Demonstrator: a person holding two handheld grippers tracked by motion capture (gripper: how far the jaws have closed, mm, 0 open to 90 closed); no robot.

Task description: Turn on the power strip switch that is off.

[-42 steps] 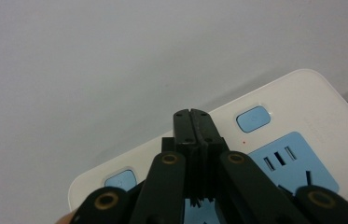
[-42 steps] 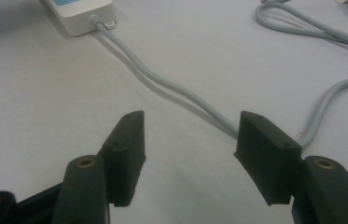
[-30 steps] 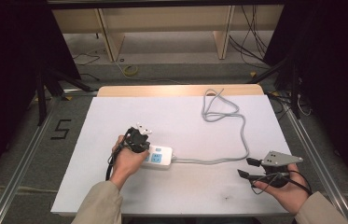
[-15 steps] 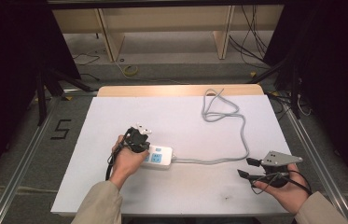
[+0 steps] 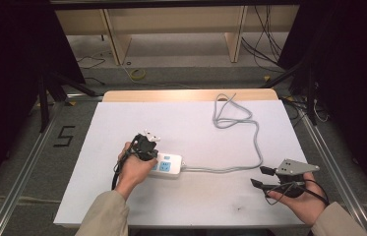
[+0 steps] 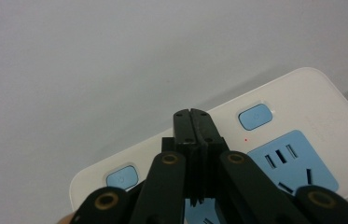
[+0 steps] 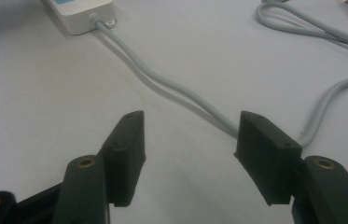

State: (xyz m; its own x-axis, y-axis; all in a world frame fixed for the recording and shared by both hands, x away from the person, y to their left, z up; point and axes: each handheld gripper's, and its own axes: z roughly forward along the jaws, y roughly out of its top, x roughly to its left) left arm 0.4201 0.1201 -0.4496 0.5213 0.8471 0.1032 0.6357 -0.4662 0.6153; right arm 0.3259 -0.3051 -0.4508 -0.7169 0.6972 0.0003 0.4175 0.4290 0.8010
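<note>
White board covers the table point(image 5: 122, 196), dark floor around it. Left gripper point(image 6: 192, 116) hovers with jaws pressed together over the power strip point(image 6: 302, 107), likely poised to press a blue switch point(image 6: 255, 116). Right gripper point(image 7: 188, 144) rests spread near the grey cord point(image 7: 171, 86). Strip is white with blue sockets, lying mid-table.

power strip point(image 6: 274, 140) partly behind closed jaws, cut off at right edge, grey cable point(image 7: 171, 88) cropped
</note>
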